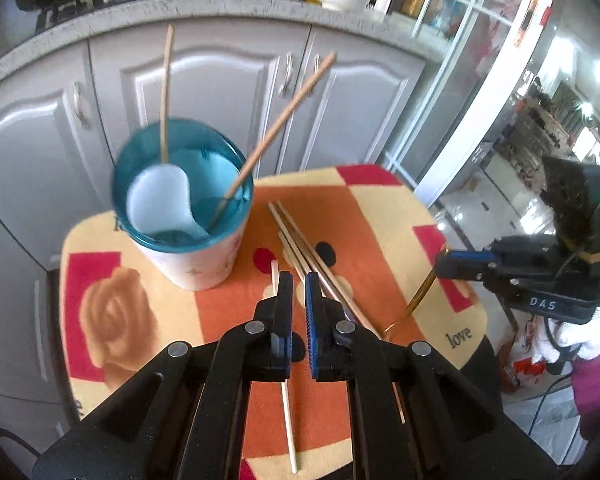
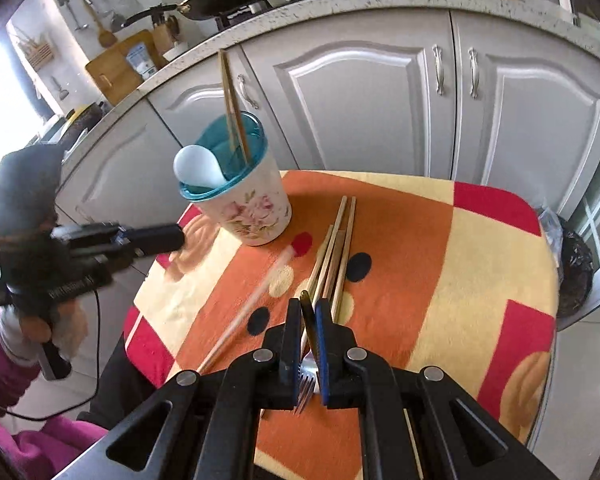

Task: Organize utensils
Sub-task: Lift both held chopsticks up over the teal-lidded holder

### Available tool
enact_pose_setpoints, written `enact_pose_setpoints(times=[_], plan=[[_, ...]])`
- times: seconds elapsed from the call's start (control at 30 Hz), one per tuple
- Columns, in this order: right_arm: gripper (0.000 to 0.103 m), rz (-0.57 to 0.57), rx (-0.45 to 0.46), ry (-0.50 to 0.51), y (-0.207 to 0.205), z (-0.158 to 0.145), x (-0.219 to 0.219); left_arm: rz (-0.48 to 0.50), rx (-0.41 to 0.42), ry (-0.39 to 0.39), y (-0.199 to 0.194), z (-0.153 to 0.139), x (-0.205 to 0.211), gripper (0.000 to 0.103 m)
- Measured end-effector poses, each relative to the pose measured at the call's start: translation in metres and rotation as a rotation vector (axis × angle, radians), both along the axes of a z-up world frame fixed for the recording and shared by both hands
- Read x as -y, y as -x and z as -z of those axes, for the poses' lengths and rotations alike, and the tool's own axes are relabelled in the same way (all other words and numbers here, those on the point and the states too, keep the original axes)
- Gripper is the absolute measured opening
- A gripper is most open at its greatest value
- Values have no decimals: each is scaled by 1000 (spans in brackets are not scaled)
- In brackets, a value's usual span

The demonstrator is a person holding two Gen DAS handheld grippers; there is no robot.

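Right wrist: right gripper clamps fork | left gripper closed, chopstick | patterned tablecloth

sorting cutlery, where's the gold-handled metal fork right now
The gold-handled metal fork is clamped in the right gripper, lifted above the patterned cloth, just right of the loose wooden chopsticks.

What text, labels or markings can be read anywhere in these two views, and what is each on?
"love": printed on the patterned table cloth, near its corner.
"DAS": handwritten in white on the black body of the right tongs, seen in the left wrist view.
White lettering on the body of the left tongs, in the right wrist view: too blurred to read.
Label on the white packet on the counter: too small to read.
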State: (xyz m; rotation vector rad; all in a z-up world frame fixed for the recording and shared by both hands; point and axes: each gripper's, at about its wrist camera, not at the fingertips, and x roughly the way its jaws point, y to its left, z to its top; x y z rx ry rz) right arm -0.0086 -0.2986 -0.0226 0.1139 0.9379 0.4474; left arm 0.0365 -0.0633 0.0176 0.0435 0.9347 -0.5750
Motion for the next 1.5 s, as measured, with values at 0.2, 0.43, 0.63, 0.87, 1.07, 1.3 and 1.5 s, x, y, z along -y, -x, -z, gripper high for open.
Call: enact_pose_setpoints(times=[0.2,0.43,0.63,0.87,1.07,1.3,1.5], plan=[[5,5,17,3,4,-8,0,-15,-91,-37,-5,24,7,5],[6,13,23,2,9,-9,1,-68,-131,-222,-23,98,49,19],[5,23,41,5,17,-20,7,-113,-98,-419,-41,141,80,28],[5,30,51,-3,20,-26,10,-60,-114,-372,-44,144,87,4],[5,20,81,-14,18,-38,5,-61,-168,-150,-33,112,39,4],[5,-12,123,-3,17,-55,-8,-70,-99,13,-10,39,-12,4],[5,-42,148,6,14,-68,-24,-67,4,95,11,-19,-36,4]])
